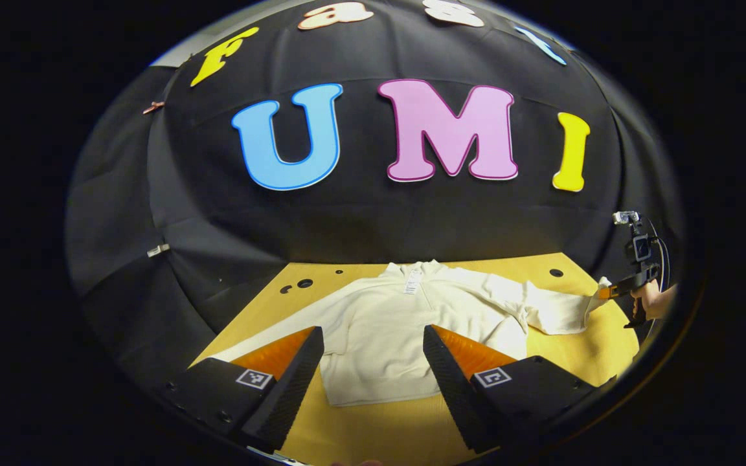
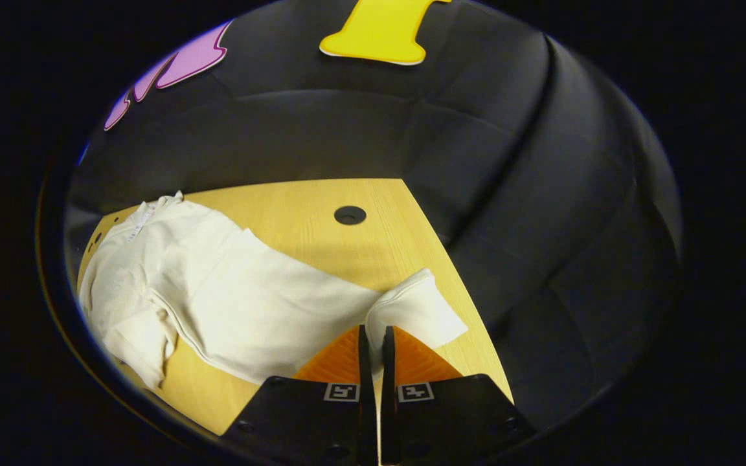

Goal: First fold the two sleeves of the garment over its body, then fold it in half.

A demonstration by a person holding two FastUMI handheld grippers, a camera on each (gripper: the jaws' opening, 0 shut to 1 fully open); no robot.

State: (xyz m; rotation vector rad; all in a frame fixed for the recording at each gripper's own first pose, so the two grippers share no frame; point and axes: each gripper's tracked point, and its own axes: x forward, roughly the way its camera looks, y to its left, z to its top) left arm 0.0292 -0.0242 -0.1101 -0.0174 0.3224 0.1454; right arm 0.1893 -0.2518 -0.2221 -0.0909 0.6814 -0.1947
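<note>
A cream long-sleeved garment (image 1: 379,330) lies face up on the wooden table (image 1: 561,262), neck label at the far end. My left gripper (image 1: 373,331) hovers open above the garment's near hem, nothing between its fingers. The garment's left sleeve (image 1: 263,340) runs out toward the near left, partly hidden behind one finger. At the far right a hand (image 1: 655,301) holds my right gripper (image 1: 608,291), which is shut on the cuff of the right sleeve (image 1: 561,310). In the right gripper view the cuff (image 2: 412,310) is pinched between the closed fingers of that gripper (image 2: 373,336), and the sleeve (image 2: 263,304) stretches back to the body (image 2: 127,285).
The table (image 2: 308,207) has round holes, one near the right sleeve (image 2: 350,215) and others at the far left (image 1: 304,283). Black cloth walls stand close behind and beside the table. The table's right edge (image 2: 457,278) lies just past the cuff.
</note>
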